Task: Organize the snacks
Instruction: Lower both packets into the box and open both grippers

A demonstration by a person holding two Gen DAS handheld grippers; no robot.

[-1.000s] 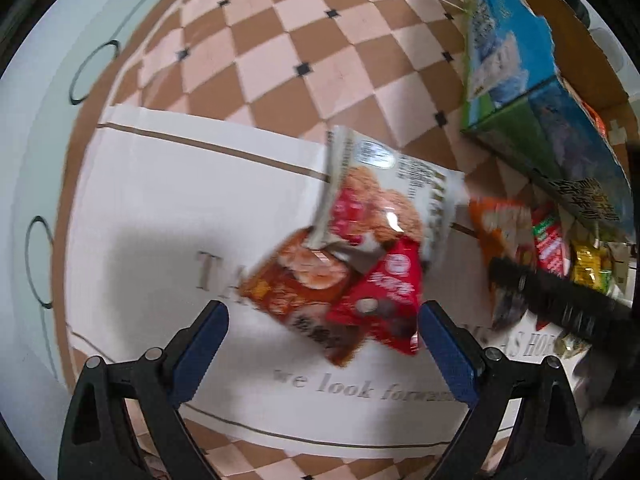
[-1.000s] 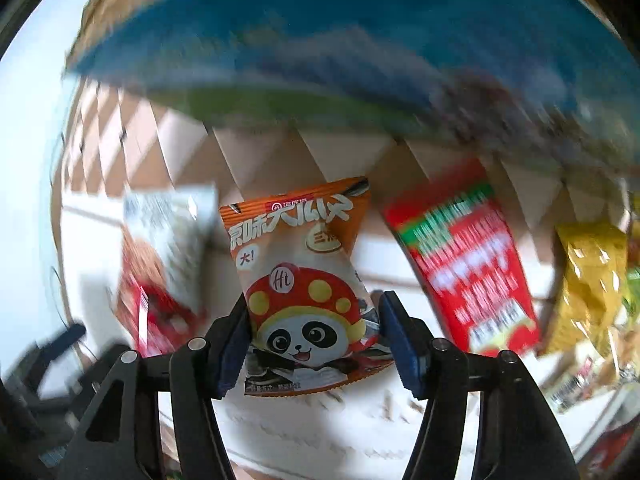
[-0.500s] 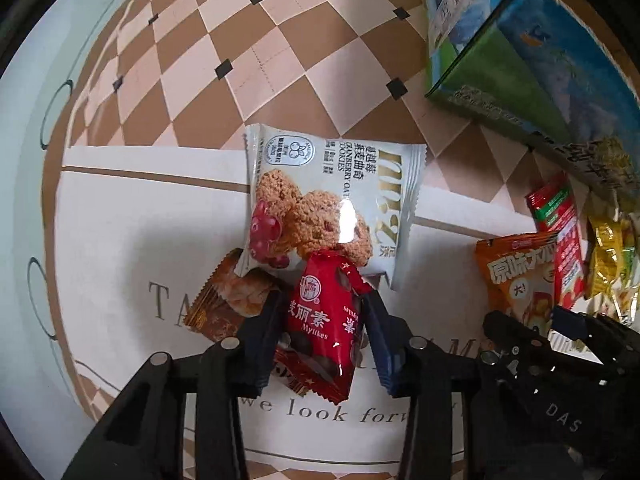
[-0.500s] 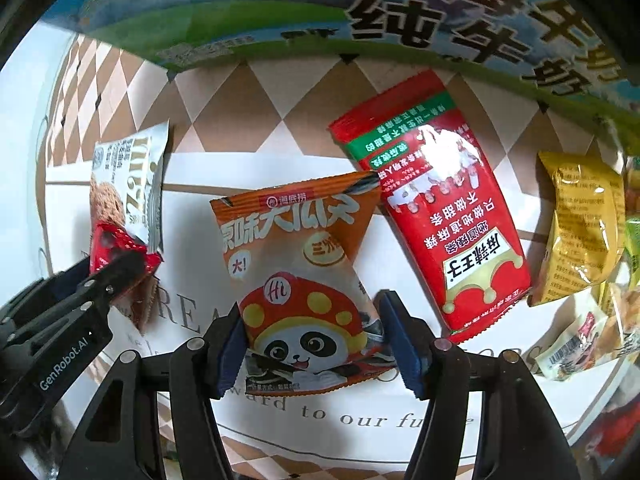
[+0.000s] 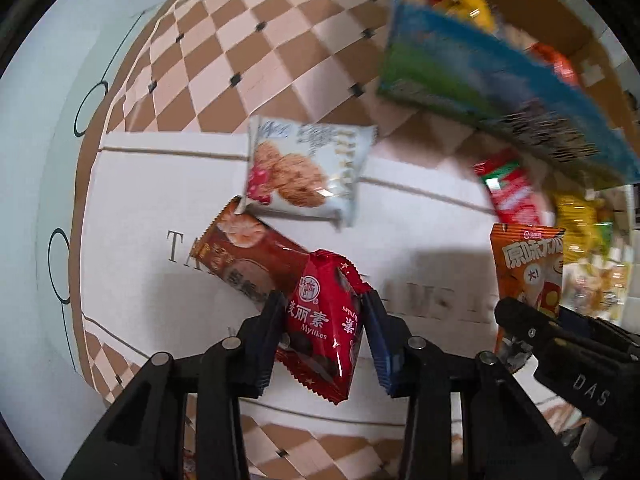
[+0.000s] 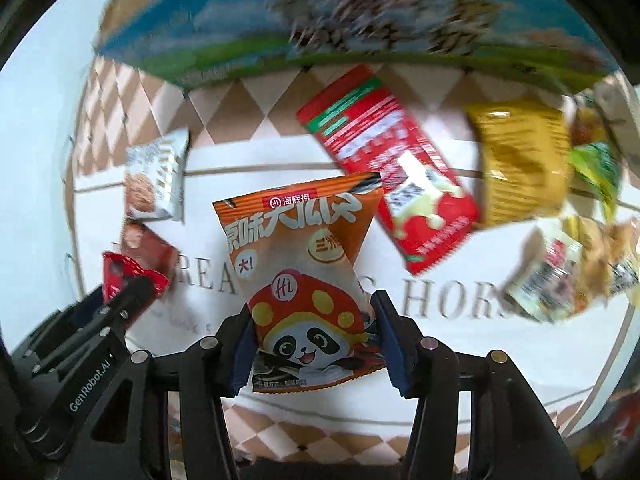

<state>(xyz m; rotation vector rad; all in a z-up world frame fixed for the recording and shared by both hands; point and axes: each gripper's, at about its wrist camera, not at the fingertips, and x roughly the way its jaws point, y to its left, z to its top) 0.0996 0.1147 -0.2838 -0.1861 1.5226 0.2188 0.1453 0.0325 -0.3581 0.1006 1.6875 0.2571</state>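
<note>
Your left claw (image 5: 325, 330) grips the red packet (image 5: 326, 320); your right claw (image 6: 311, 346) grips the orange packet (image 6: 304, 276). The box (image 5: 492, 88) lies upper right, nearer your right.

Two packets sit between fingers: one red packet (image 5: 325, 322) and one orange packet (image 6: 310, 280). Beyond the fingers lie one white cookie packet (image 5: 304, 172), one brown packet (image 5: 250, 256), one long red packet (image 6: 386, 164), one yellow packet (image 6: 520, 160), one carton (image 5: 500, 92), plus perhaps several blurred packets (image 6: 568, 268) to the right.
</note>
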